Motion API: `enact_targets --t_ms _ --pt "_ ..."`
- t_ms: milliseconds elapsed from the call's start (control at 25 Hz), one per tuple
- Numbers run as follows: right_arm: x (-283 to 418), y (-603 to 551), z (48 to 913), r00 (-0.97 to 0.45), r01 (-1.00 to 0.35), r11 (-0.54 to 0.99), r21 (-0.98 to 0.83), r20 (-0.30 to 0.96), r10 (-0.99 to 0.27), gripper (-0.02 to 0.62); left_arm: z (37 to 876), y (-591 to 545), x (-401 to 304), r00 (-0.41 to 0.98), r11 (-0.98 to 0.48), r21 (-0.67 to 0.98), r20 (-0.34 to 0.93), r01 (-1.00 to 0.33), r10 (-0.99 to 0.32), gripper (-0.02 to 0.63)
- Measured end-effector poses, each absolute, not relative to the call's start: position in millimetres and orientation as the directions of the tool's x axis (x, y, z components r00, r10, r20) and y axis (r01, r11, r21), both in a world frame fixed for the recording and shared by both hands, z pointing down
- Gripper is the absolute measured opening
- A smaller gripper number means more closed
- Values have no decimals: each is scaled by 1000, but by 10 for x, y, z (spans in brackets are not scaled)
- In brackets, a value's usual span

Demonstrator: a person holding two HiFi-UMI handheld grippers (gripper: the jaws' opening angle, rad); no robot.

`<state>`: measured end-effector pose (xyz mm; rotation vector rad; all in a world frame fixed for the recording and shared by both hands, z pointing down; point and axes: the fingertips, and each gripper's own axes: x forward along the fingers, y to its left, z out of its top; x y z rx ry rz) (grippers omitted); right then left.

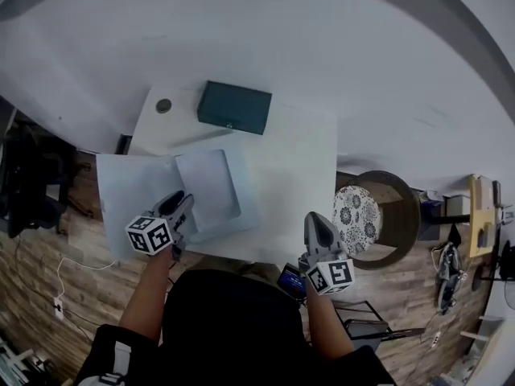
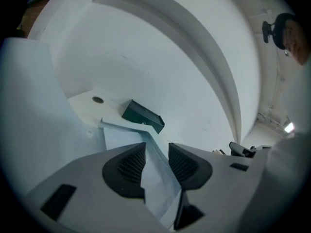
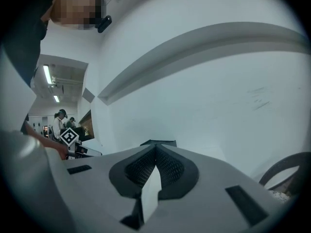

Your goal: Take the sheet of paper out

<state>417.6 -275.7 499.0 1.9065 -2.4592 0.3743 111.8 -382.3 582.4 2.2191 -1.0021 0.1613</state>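
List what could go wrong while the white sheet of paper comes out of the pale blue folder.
1. The left gripper has its jaws apart around the pale blue folder edge. Closing there may grab the folder and the white sheet of paper together.
2. The right gripper is shut and off the folder, so nothing pins it and it may drag.
3. The folder's pale flap overhangs the white table and could slide off.
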Motion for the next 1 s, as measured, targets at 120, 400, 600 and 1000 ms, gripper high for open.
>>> enact_targets --t_ms 120,400,600,1000 --pt "4126 -3010 5024 -294 -946 262 -191 160 -943 11 6026 -3882 1019 686 -395 592 420 -703 -594 140" --pt "4032 -3505 5269 -385 -910 338 -238 190 -903 12 6570 -3842 920 701 -242 682 546 -690 -459 140" --pt "4005 -3728 5388 -431 -892 376 -252 218 -876 12 6875 -3762 877 716 -105 741 586 -663 -379 141" --pt "4039 -3828 5555 -442 -868 346 -356 240 -864 12 7196 -3600 1018 756 17 777 617 -629 -221 141"
